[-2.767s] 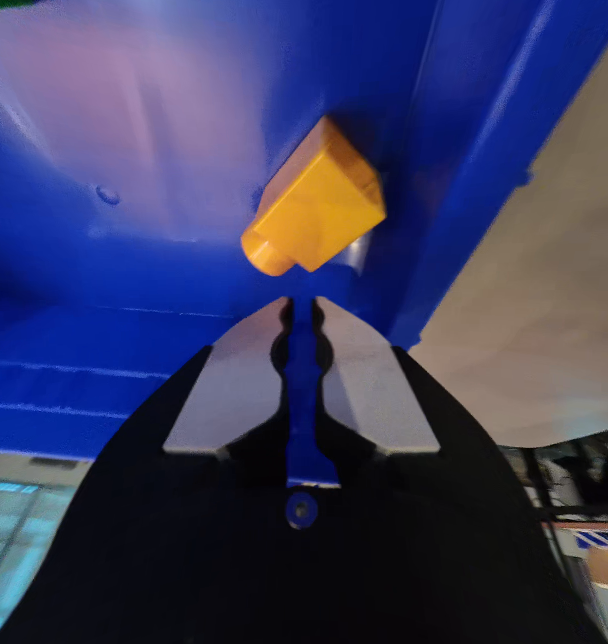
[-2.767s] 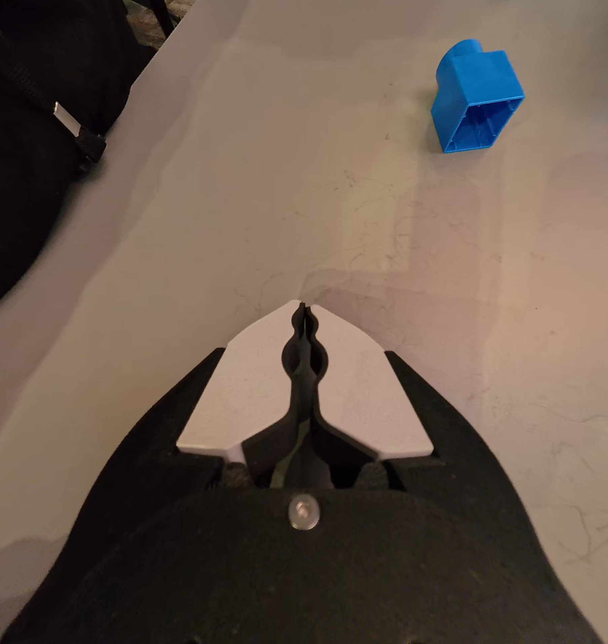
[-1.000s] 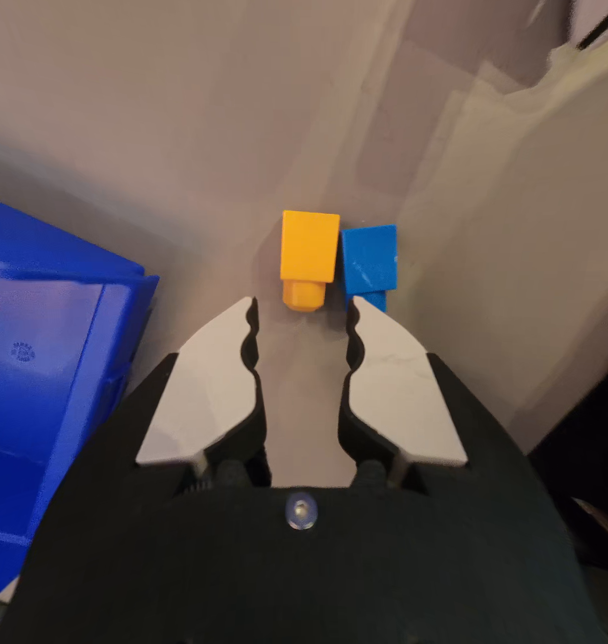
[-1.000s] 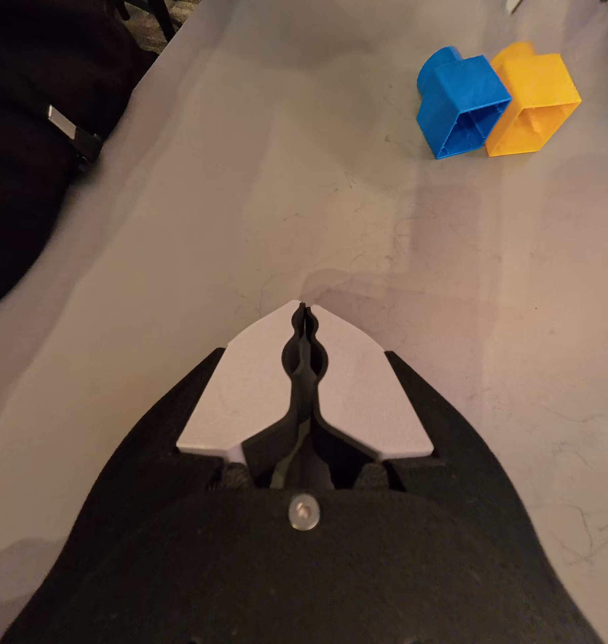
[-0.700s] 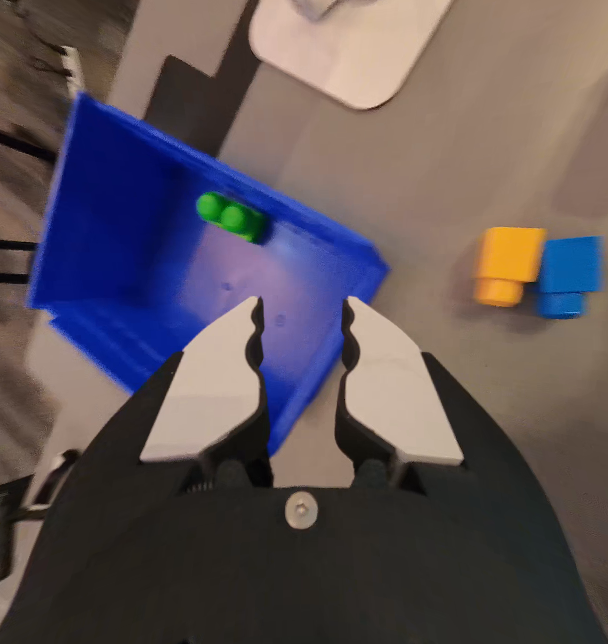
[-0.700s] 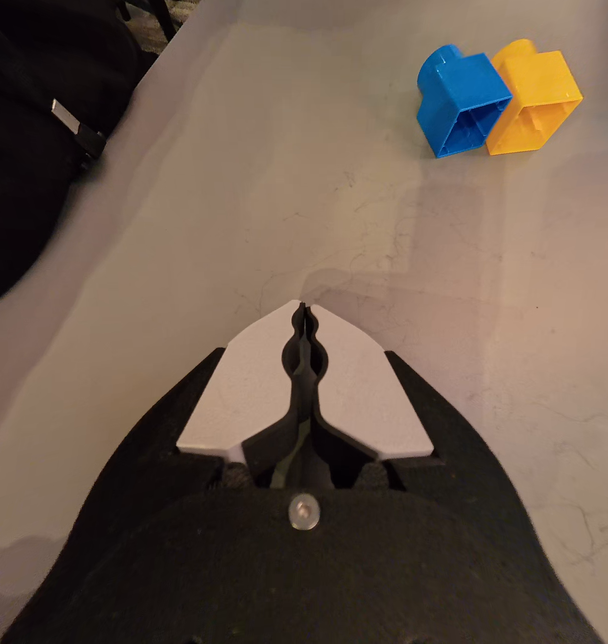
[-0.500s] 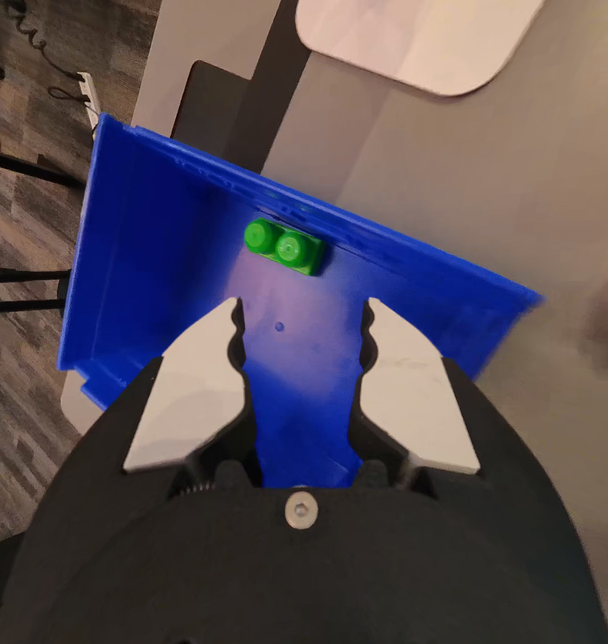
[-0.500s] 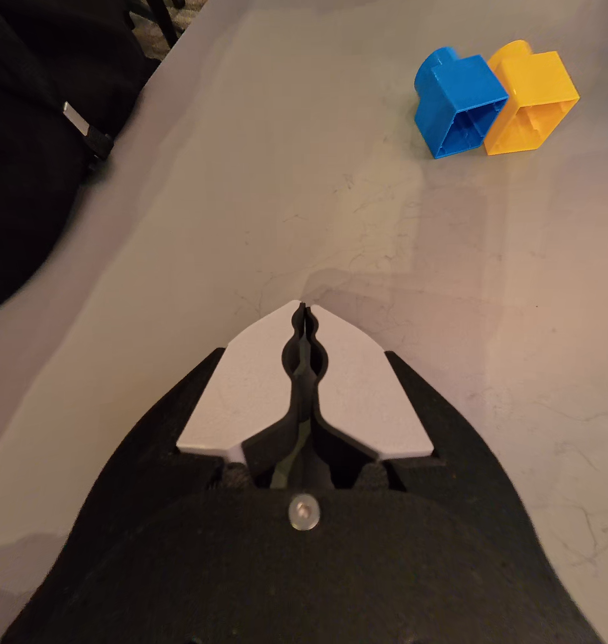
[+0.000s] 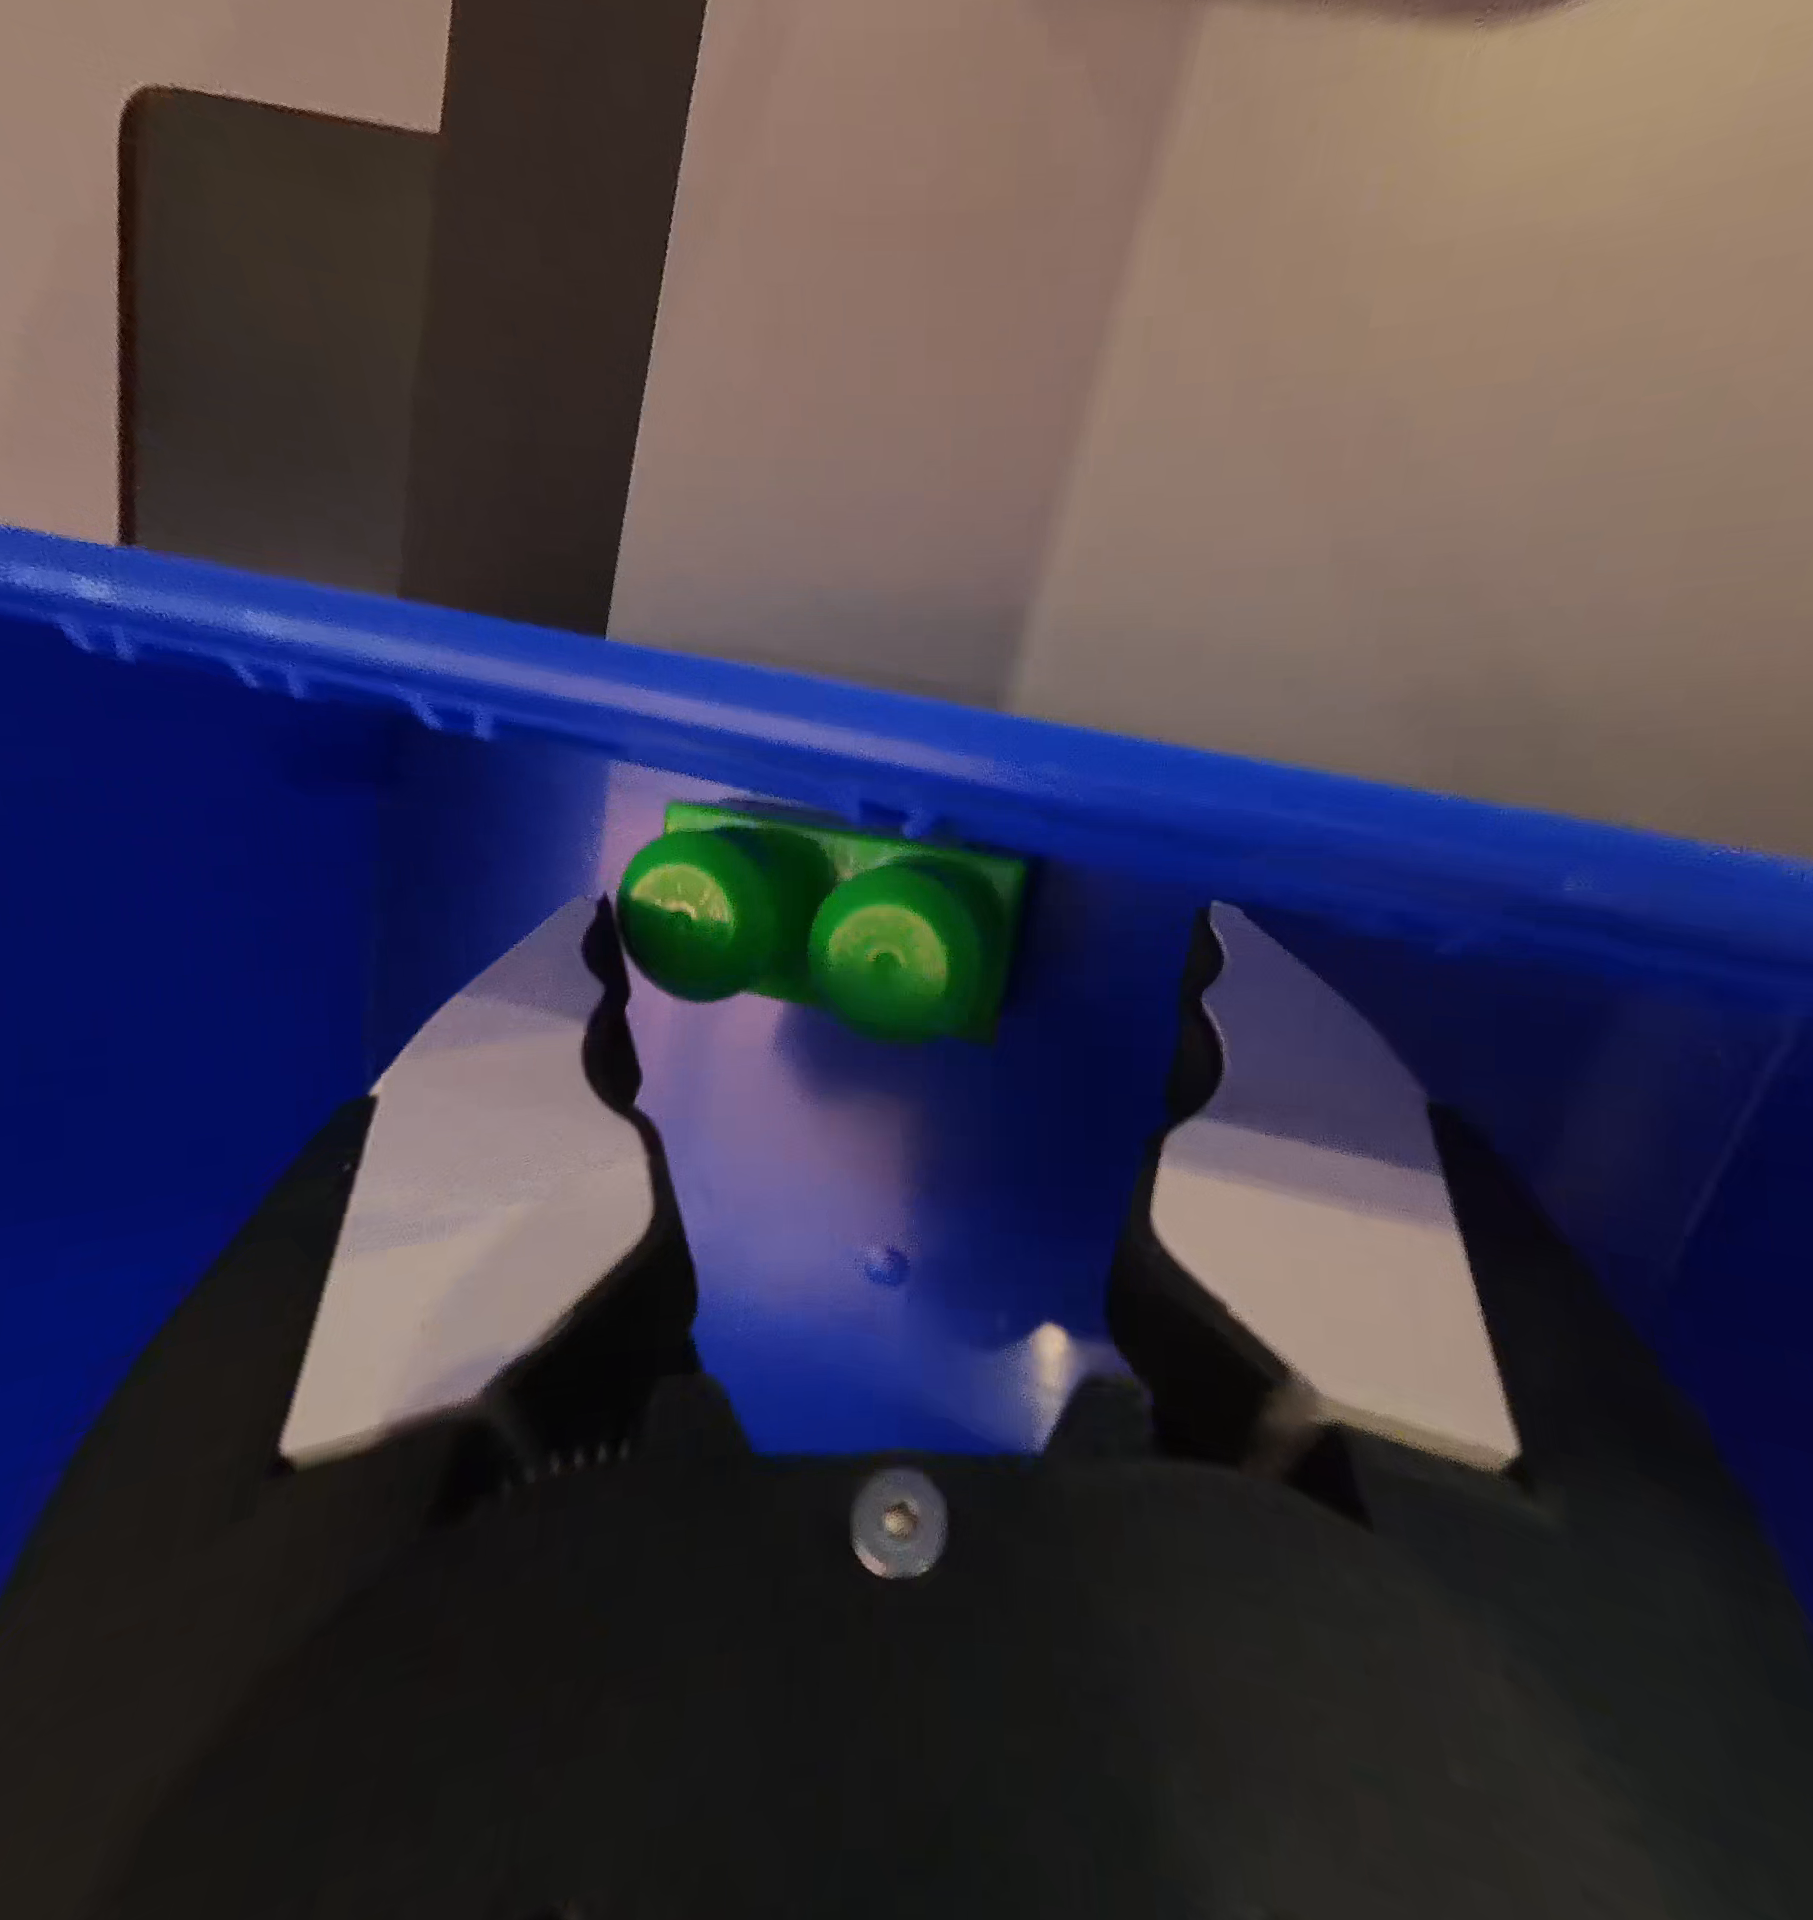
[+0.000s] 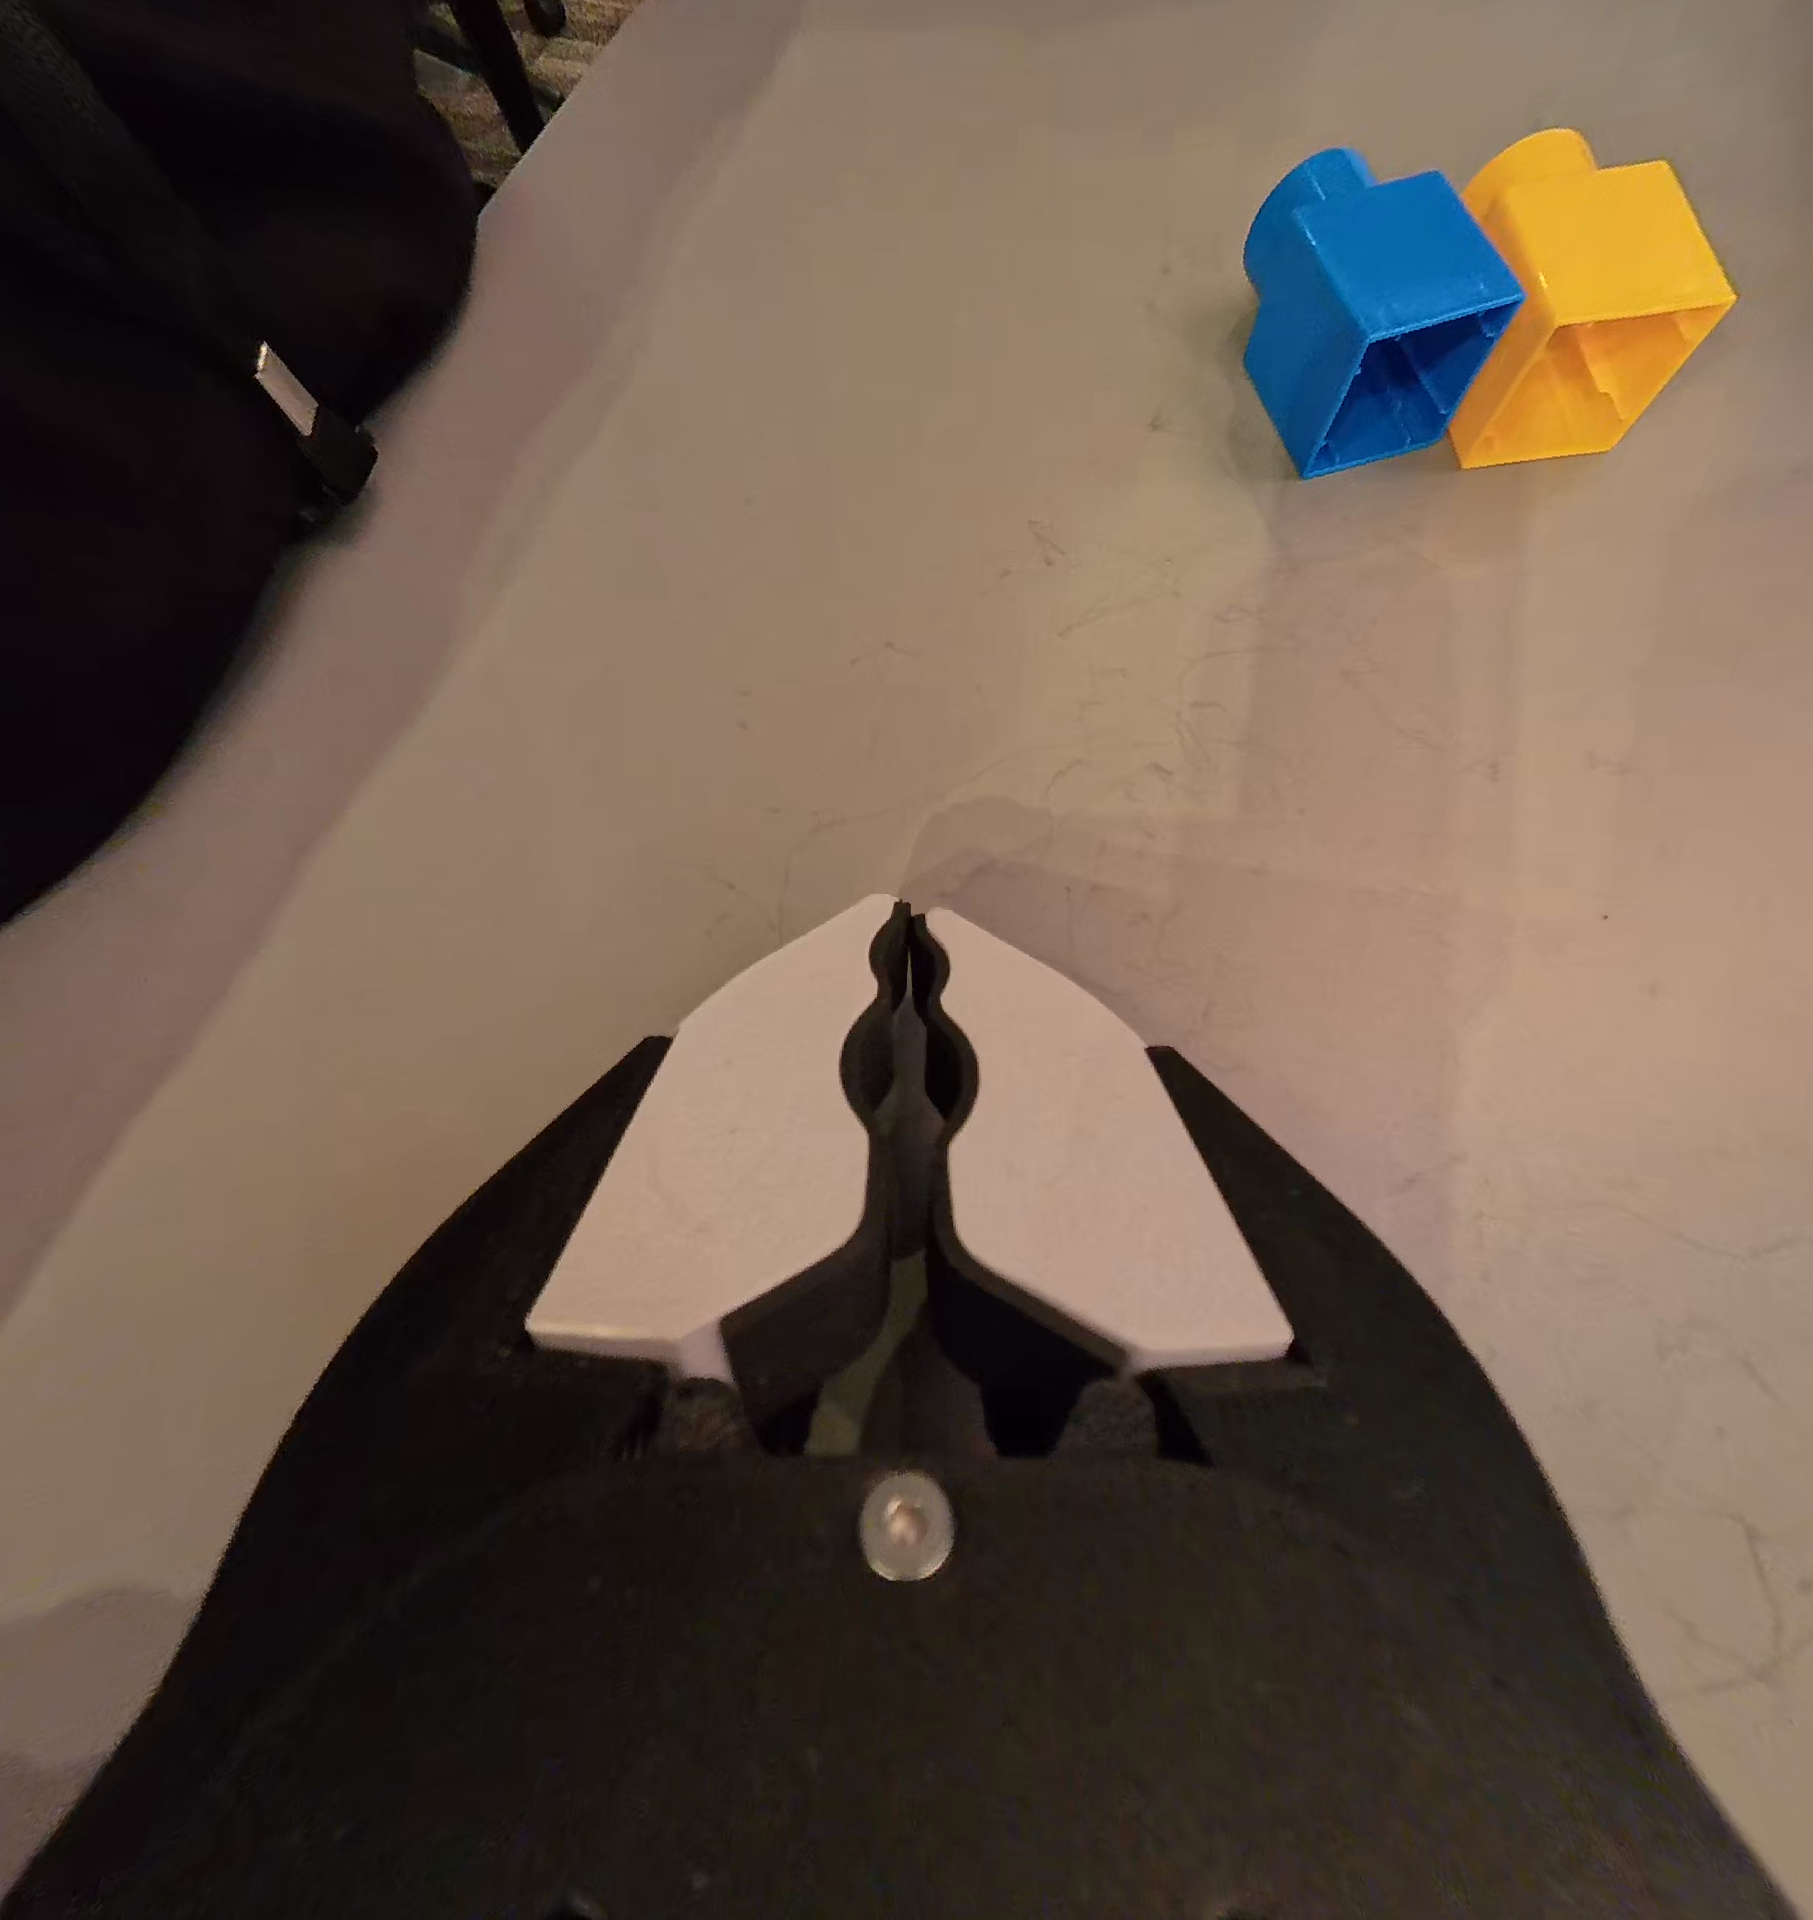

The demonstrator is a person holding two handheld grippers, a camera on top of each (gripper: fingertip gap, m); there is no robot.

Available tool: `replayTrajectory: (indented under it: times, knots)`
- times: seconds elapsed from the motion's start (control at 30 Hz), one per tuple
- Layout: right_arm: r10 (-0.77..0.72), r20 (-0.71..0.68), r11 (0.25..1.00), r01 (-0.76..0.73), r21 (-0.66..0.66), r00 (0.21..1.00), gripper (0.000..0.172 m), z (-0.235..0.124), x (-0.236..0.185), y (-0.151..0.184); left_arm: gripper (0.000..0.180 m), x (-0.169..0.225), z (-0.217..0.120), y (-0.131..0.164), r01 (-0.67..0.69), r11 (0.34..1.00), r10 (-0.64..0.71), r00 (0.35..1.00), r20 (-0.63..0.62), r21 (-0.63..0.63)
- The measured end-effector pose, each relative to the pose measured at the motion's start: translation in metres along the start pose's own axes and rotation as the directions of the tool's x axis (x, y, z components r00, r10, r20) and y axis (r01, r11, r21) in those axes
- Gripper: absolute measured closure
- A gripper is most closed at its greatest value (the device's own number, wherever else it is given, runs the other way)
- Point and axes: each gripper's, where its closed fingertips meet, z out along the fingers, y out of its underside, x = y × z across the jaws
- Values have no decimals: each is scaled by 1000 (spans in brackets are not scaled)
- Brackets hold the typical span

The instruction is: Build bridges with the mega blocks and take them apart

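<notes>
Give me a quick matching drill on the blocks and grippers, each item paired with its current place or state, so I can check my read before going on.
Items:
1. green two-stud plastic block
2. blue single-stud plastic block
3. left gripper
4. right gripper

States:
A. fingers shut together, holding nothing
B. lying on its side on the table, touching the yellow single-stud plastic block
C. inside the blue plastic bin, close to its far wall
D. fingers wide open inside the bin, not gripping anything

Pairs: 1-C, 2-B, 3-D, 4-A
</notes>
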Motion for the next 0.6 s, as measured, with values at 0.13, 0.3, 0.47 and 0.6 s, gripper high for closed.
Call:
replayTrajectory:
  times: [0.13, 0.3, 0.47, 0.6]
  knots:
    - [1, 2, 1000, -1, 1, 1000, 172, 0, 0, 0, 108, -9, 3, -7, 35, 998, -33, 999, -21, 59]
    - [-3, 1, 1000, 3, 2, 1000, 172, 0, 0, 0, 109, -11, -3, 0, 111, 993, -111, 994, -8, 34]
    - [-1, -2, 1000, 1, 2, 1000, 172, 0, 0, 0, 109, -9, -42, 5, 175, 983, -180, 980, 87, 59]
    - [2, -4, 1000, -2, 4, 1000, 172, 0, 0, 0, 109, 17, -94, -10, 192, 956, -223, 967, 122, 221]
